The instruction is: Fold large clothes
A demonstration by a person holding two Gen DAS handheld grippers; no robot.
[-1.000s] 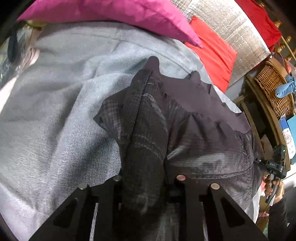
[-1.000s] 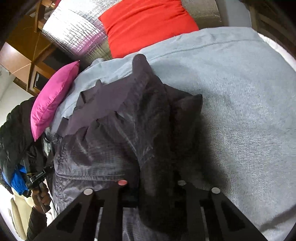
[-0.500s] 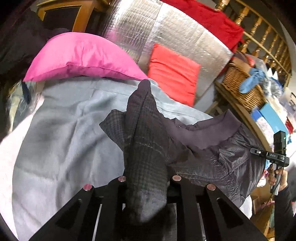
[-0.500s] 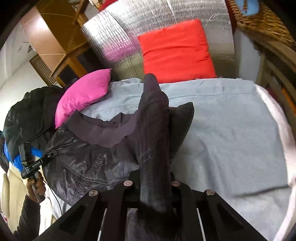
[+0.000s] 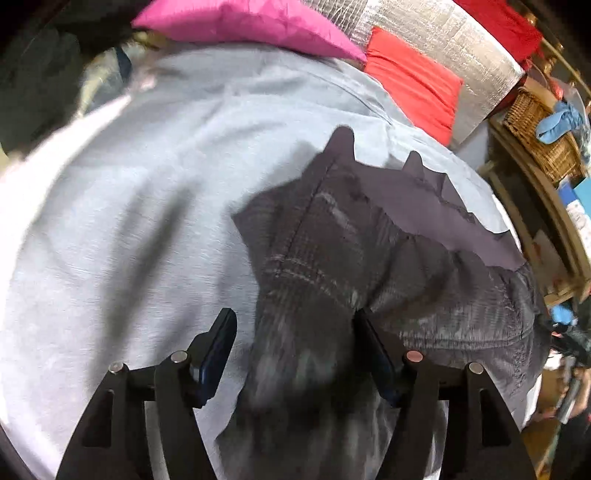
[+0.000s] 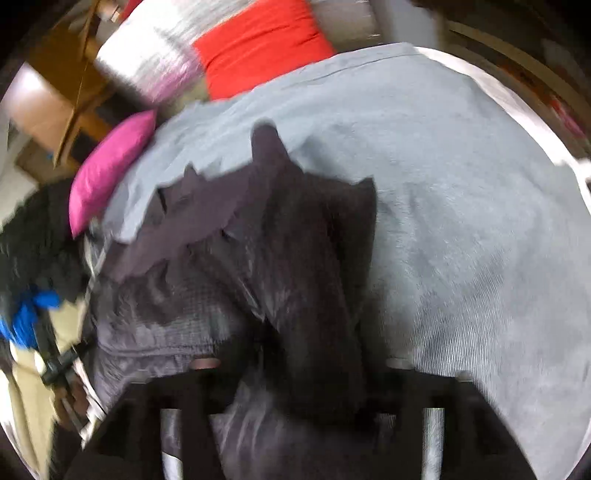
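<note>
A dark grey jacket lies bunched on a pale grey bedcover, its purple lining turned up toward a pink pillow and red cushion. The left gripper has its jaws spread wide either side of a fold of the cloth. The right gripper is blurred; its jaws' state cannot be told
</note>
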